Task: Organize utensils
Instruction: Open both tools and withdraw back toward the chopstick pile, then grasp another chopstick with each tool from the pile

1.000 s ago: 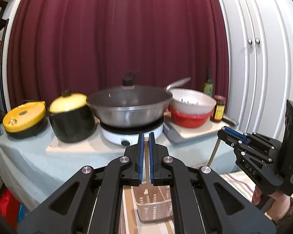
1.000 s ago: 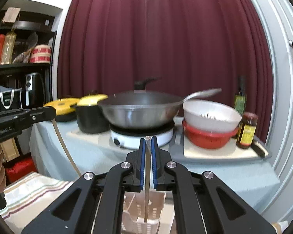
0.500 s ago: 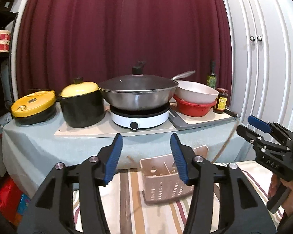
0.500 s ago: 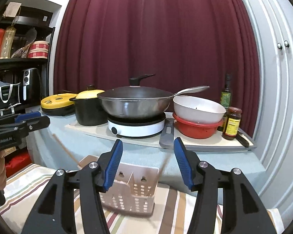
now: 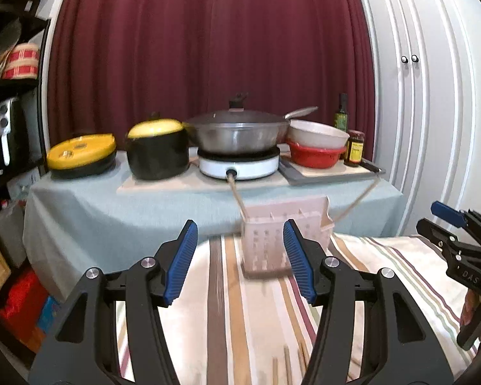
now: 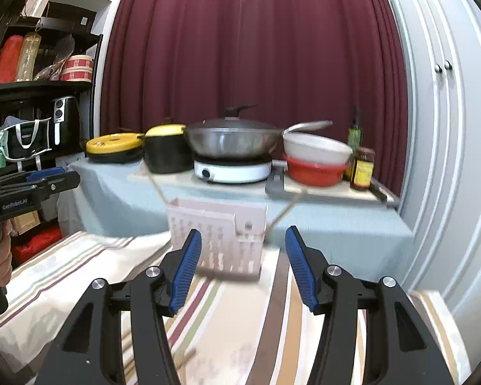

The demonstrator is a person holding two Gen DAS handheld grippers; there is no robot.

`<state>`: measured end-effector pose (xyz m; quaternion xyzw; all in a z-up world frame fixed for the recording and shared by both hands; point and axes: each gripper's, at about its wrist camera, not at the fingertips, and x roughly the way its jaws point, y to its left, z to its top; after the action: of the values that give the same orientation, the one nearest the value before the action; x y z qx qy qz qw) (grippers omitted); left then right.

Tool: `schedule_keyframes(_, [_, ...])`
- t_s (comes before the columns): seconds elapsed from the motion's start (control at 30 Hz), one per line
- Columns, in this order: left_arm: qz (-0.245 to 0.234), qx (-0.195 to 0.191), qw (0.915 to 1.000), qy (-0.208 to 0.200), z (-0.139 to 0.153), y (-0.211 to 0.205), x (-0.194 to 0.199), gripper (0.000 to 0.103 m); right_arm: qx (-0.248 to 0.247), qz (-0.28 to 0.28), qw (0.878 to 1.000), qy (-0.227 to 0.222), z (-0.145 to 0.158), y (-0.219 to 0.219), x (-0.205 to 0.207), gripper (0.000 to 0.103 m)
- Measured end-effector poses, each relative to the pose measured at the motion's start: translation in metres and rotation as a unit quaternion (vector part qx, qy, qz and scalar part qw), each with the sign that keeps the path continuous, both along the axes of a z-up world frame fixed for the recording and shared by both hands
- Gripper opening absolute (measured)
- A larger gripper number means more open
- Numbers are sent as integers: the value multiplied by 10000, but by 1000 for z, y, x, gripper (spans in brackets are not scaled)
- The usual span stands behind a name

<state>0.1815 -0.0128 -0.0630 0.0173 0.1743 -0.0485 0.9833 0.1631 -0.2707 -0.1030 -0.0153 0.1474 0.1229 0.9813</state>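
Observation:
A pale perforated utensil basket stands on a striped cloth. Two wooden chopsticks rest in it: one chopstick leans left, the other chopstick leans out to the right. My left gripper hangs open in front of the basket, nothing between its blue pads. My right gripper is open and empty too, short of the basket. The right wrist view shows the same leaning chopsticks. More chopsticks lie blurred on the cloth near the bottom edge.
Behind the basket a cloth-covered table carries a yellow-lidded pot, a wok on a white hotplate, stacked bowls and bottles. A black shelf stands at left, white cupboard doors at right. A hand holds the left gripper.
Both grippers were shut on a chopstick above the basket, then opened and let go. The chopsticks now stand in the basket, and both grippers have drawn back from it.

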Motion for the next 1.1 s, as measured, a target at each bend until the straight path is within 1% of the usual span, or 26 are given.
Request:
schedule_keyframes(0.1, [65, 4, 9998, 172, -18, 3, -22, 55, 63, 18, 9998, 173, -15, -3, -17, 54])
schedule_keyframes(0.27, [114, 51, 9986, 504, -48, 6, -48, 55, 126, 7, 9986, 523, -46, -7, -49, 54])
schedule_keyframes(0.43, [215, 157, 9970, 727, -77, 11, -77, 55, 162, 30, 9963, 845, -79, -12, -83, 54])
schedule_keyframes(0.57, [204, 171, 9947, 998, -101, 15, -97, 55, 100, 75, 9939, 1098, -104, -13, -107, 53])
schedule_keyframes(0.63, [203, 174, 9938, 1082, -109, 17, -106, 55, 110, 101, 9927, 1199, -114, -14, -119, 51])
schedule_keyframes(0.73, [243, 113, 9920, 1235, -122, 22, -121, 55, 24, 172, 9911, 1322, -132, -13, -136, 45])
schedule_keyframes(0.87, [321, 41, 9900, 1376, -137, 28, -139, 55, 58, 244, 9885, 1493, -151, -13, -148, 37])
schedule_keyframes(0.9, [342, 12, 9895, 1403, -140, 29, -142, 55, 68, 254, 9882, 1506, -154, -13, -151, 34])
schedule_keyframes(1.1, [398, -59, 9883, 1468, -154, 33, -160, 55, 119, 277, 9877, 1537, -162, -15, -156, 24])
